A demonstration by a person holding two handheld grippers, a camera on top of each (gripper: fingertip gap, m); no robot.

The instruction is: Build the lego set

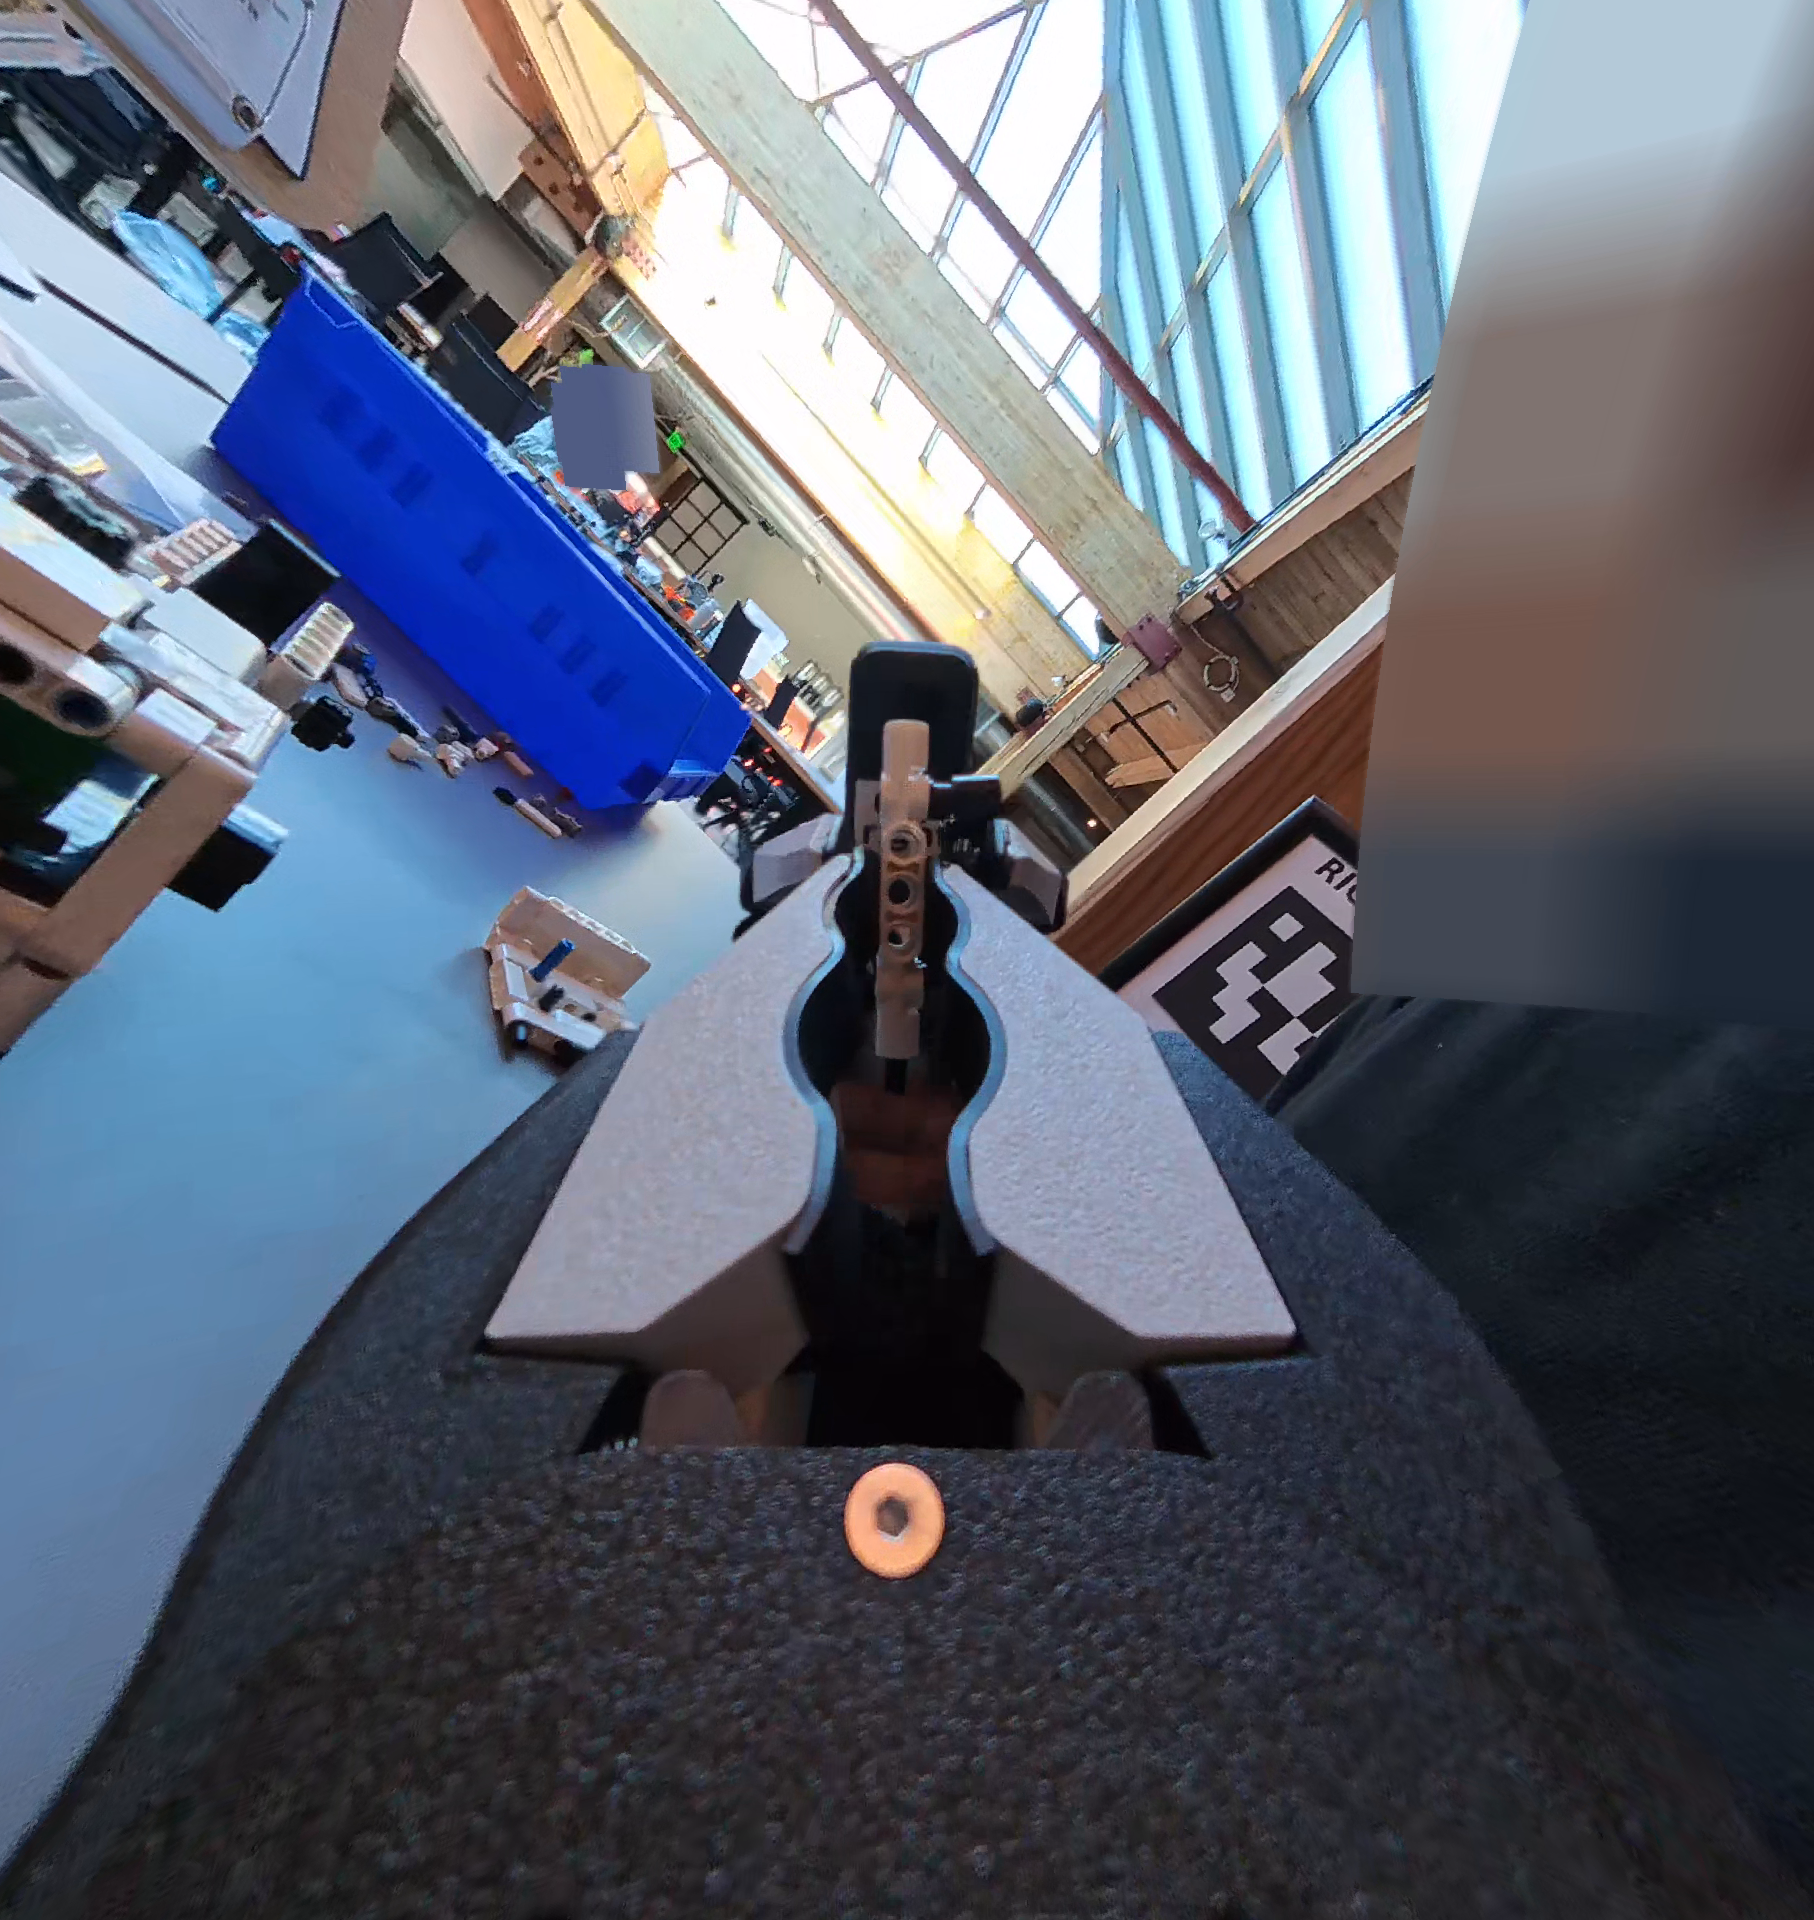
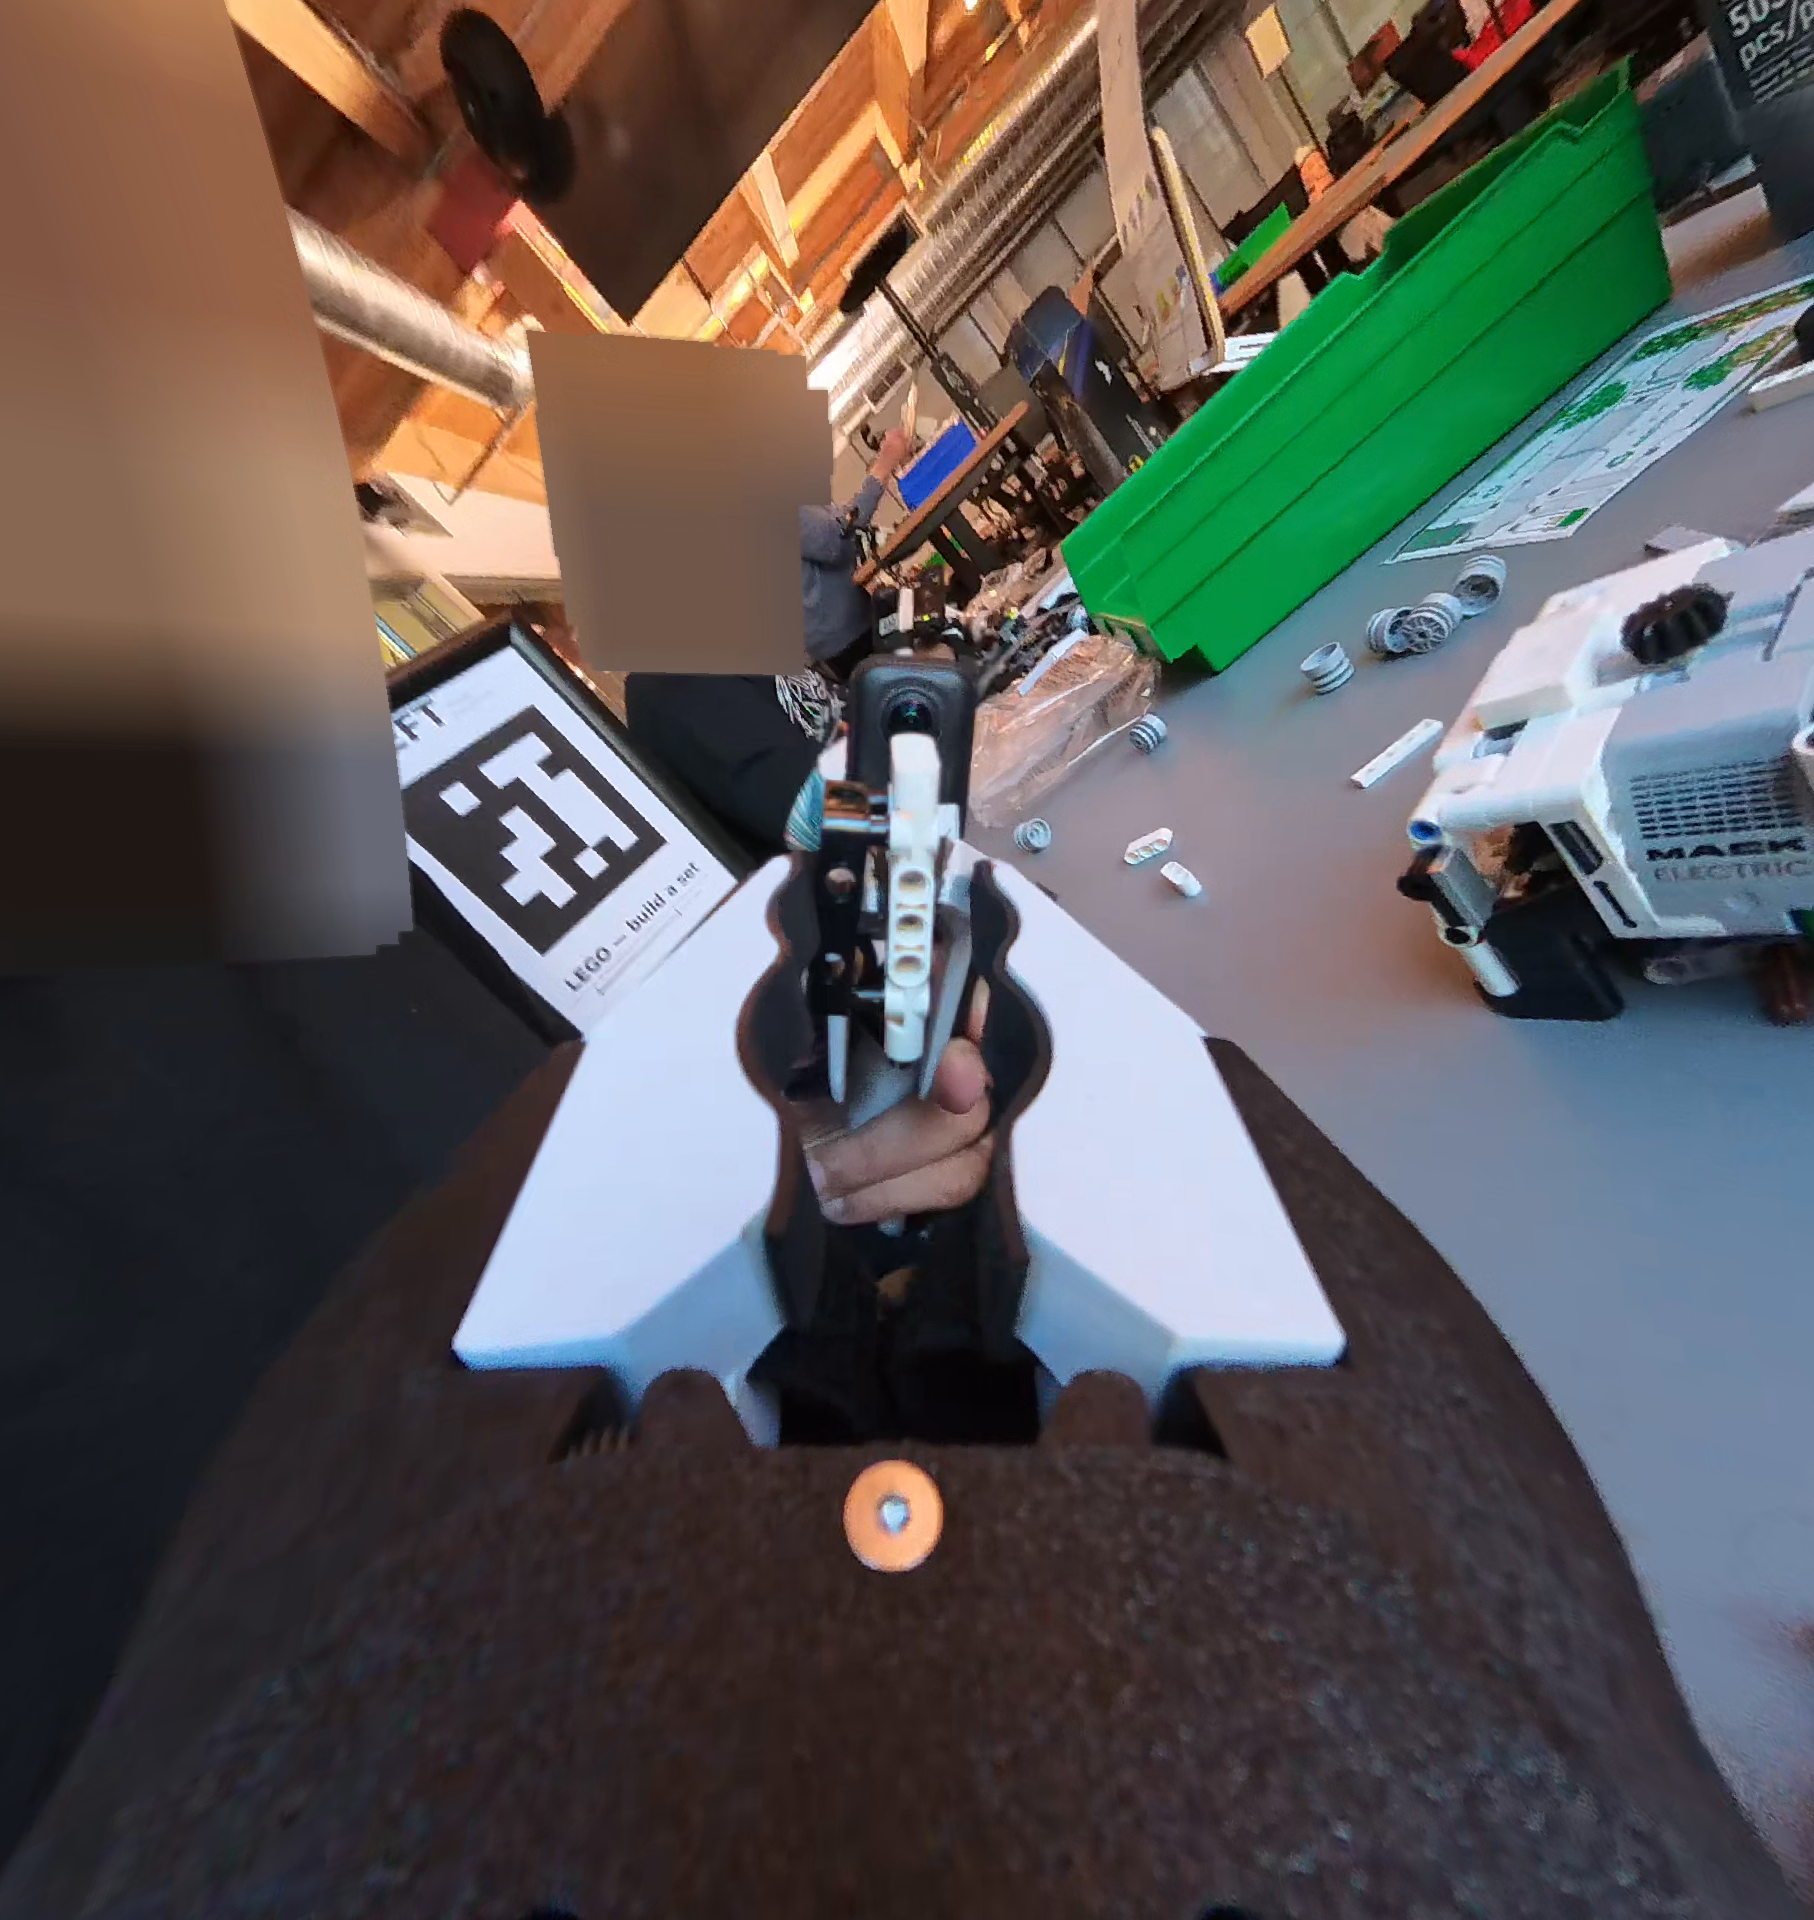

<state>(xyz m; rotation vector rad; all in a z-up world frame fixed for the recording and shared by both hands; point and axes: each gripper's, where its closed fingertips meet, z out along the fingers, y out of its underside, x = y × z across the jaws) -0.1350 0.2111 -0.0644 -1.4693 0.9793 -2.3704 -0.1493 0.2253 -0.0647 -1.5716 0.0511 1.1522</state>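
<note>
Pinching one white beam (image 1: 901,894) between both grippers, the left gripper (image 1: 898,873) and right gripper (image 2: 898,883) clamped at twelve o'clock, we are risking twisting its black pinned piece (image 2: 835,925) loose if our wrists misalign.

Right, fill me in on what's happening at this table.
A person is building a lego set with two handheld grippers, raised above the grey table and facing each other. The left gripper has its jaws shut on a white lego beam with round holes. The right gripper also grips that small beam assembly, with a black holed piece beside the white one. A half-built white lego truck, loose small grey wheels and a green plastic bin sit nearby.
</note>
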